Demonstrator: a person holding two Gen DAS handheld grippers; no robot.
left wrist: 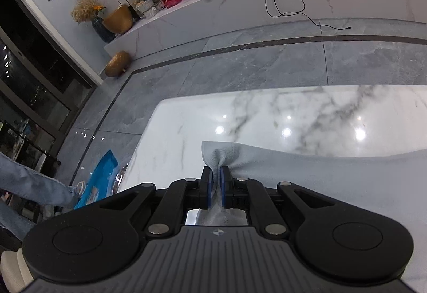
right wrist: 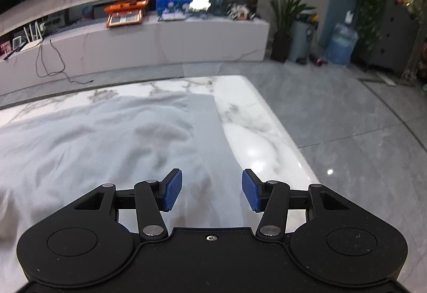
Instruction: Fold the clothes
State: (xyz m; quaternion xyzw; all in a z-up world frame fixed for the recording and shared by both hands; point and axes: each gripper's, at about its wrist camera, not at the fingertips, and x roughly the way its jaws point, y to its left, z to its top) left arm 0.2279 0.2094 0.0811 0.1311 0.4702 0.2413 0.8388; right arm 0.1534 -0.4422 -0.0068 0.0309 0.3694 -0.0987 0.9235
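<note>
Right gripper [right wrist: 212, 190] poised over a pale grey garment [right wrist: 112, 138], jaws spread wide with nothing between the blue pads [right wrist: 173, 190], only rumpled cloth below. Garment spread across a white marble table [right wrist: 256, 132], its straight edge running toward the far side (bare marble showing to the right of it). Beyond the table, grey tiled floor [right wrist: 347, 111] and a long white ledge [right wrist: 165, 44] carrying an orange box [right wrist: 125, 14]. Potted plant [right wrist: 284, 23] and water jug [right wrist: 341, 43] at the far right.
</note>
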